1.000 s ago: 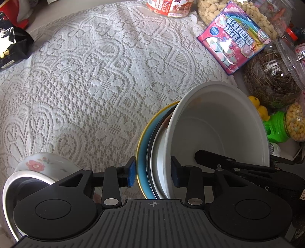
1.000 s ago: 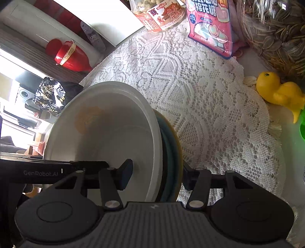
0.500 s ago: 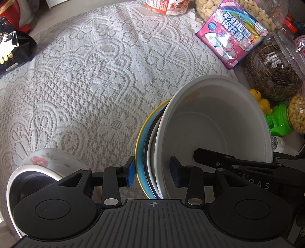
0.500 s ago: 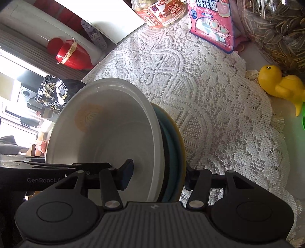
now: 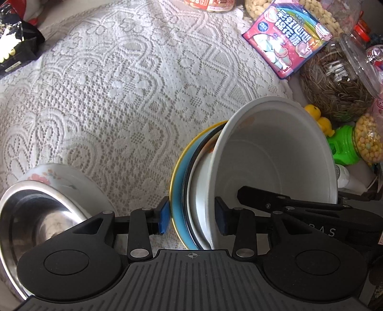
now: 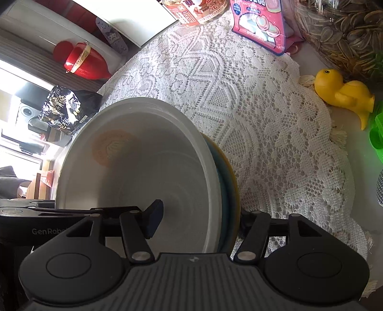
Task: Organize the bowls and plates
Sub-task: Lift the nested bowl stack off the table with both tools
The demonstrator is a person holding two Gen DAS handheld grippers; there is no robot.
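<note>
A stack of dishes is held on edge above the lace cloth: a white bowl [image 5: 275,153] nested on a white plate and a blue plate with a yellow rim [image 5: 178,191]. My left gripper [image 5: 193,216] is shut on the stack's near edge. My right gripper [image 6: 198,220] is shut on the same stack from the other side; the white bowl [image 6: 143,167] fills its view, with the blue and yellow plate edge [image 6: 229,181] behind. A steel bowl [image 5: 31,220] sits inside a floral bowl [image 5: 59,179] at lower left.
The lace tablecloth [image 5: 131,83] covers the table. Along the right and back stand a marshmallow bag [image 5: 287,45], a sunflower seed jar [image 5: 340,79], a yellow duck [image 6: 342,93], a green toy [image 5: 344,148] and a snack jar [image 6: 196,9]. A black bag [image 5: 14,45] lies far left.
Both grippers have moved slightly with the stack, which now sits a little lower and nearer in view. The grip has not changed.
</note>
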